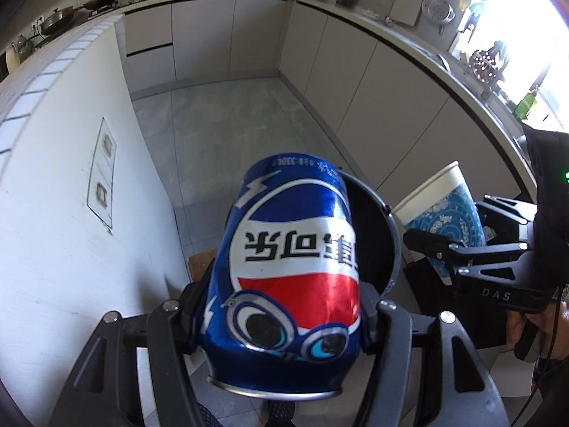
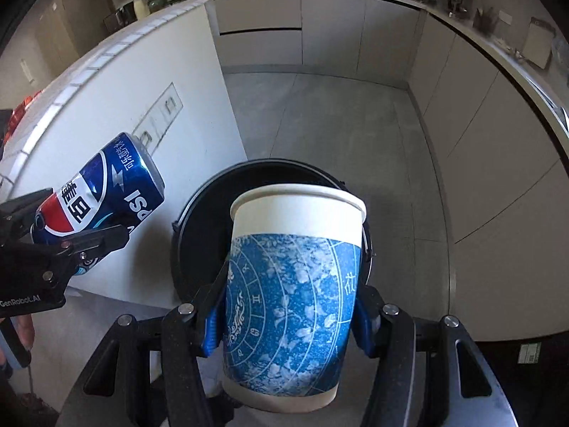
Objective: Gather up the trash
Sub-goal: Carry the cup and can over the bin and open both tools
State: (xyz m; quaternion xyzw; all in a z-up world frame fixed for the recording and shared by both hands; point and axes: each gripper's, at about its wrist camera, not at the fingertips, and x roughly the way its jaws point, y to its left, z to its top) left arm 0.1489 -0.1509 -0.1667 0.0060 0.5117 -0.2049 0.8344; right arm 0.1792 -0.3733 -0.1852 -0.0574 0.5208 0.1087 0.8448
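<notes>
My left gripper is shut on a blue, white and red soda can, pads pressed on its sides, the can tilted over the rim of a black round bin. In the right wrist view the same can hangs left of the bin, held by the left gripper. My right gripper is shut on a white and blue patterned paper cup, which sits directly above the bin's dark opening. From the left wrist view the cup and right gripper appear at the right.
A white tiled half wall stands close on the left of the bin. Grey cabinets under a curved worktop with pots and utensils run along the back and right. Grey floor tiles stretch beyond the bin. A person's hand holds the right gripper.
</notes>
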